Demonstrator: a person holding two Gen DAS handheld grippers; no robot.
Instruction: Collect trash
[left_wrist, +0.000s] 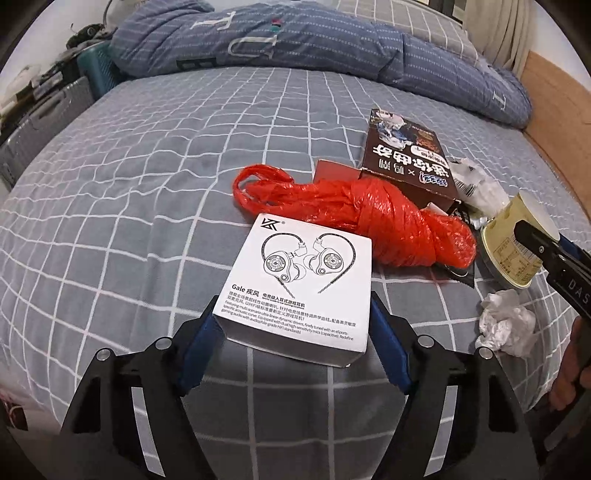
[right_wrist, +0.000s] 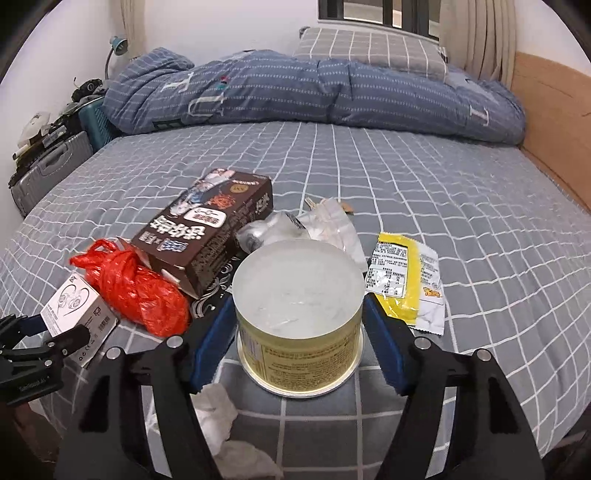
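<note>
Two pairs of tongs work over a bed (left_wrist: 155, 155) covered in a grey sheet with a white grid. The left tongs (left_wrist: 295, 325) have blue padded fingers and black angular arms; a white cardboard box (left_wrist: 299, 284), square-edged and printed with an earphone drawing, sits between the pads, which press its two sides. The right tongs (right_wrist: 299, 343) straddle a round tin (right_wrist: 299, 314) with a pale yellow label and a frosted, translucent lid; the pads stand right at its sides, but contact cannot be confirmed. Just behind the white box lies a red plastic bag (left_wrist: 369, 221), crinkled and knotted into a bundle. A brown carton (right_wrist: 207, 240), rectangular and glossy, lies beside the bag and behind the tin. A crumpled white tissue (left_wrist: 508, 321) rests near the tin. A flat yellow and white wrapper (right_wrist: 406, 284) lies to the right of the tin. A quilted blue blanket (right_wrist: 295, 92) is heaped at the far end of the bed.
</note>
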